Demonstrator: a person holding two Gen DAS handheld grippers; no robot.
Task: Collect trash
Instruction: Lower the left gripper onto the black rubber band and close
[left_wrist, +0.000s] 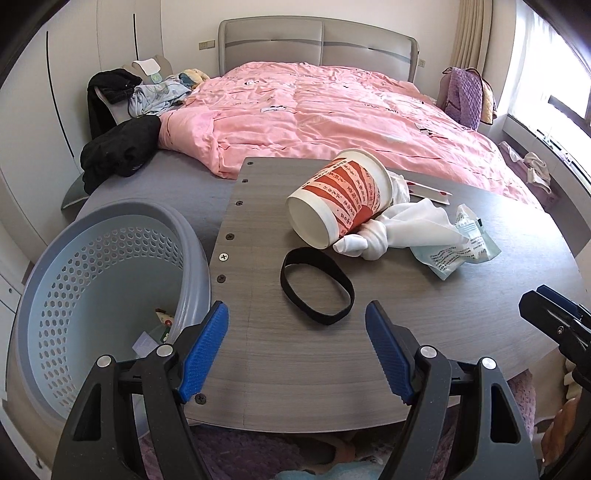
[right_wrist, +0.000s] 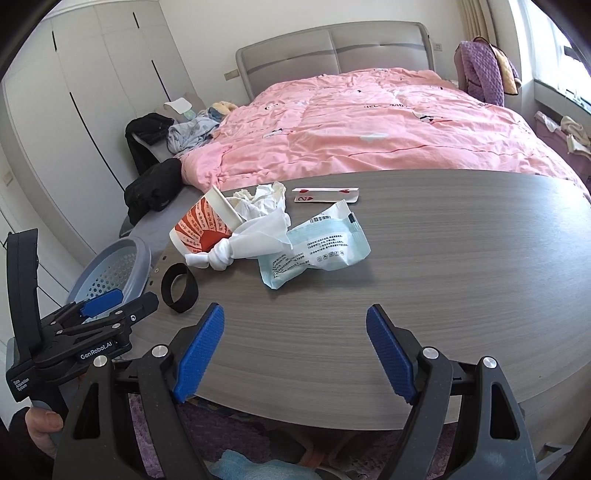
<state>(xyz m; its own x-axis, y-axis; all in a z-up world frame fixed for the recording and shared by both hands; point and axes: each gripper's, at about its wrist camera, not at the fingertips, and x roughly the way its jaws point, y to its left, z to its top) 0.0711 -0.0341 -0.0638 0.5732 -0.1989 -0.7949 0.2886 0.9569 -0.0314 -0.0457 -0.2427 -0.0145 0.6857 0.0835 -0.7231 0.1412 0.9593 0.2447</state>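
A red-and-white paper cup (left_wrist: 340, 197) (right_wrist: 201, 229) lies on its side on the grey wooden table (left_wrist: 369, 350) (right_wrist: 443, 258). Against it rest crumpled white tissues (left_wrist: 399, 225) (right_wrist: 258, 225) and a pale blue plastic wrapper (left_wrist: 461, 251) (right_wrist: 321, 243). A black band (left_wrist: 317, 285) (right_wrist: 179, 288) lies nearer. A playing card (right_wrist: 325, 194) sits behind. My left gripper (left_wrist: 297, 347) is open over the table's near left edge, empty. My right gripper (right_wrist: 295, 350) is open over the near table, empty. The left gripper (right_wrist: 114, 306) also shows in the right wrist view.
A pale blue perforated basket (left_wrist: 103, 266) (right_wrist: 110, 266) stands left of the table, with a few scraps inside. Behind is a bed with a pink quilt (left_wrist: 332, 110) (right_wrist: 369, 129) and dark clothes (left_wrist: 118, 151). A purple rug (right_wrist: 236, 424) lies below the table edge.
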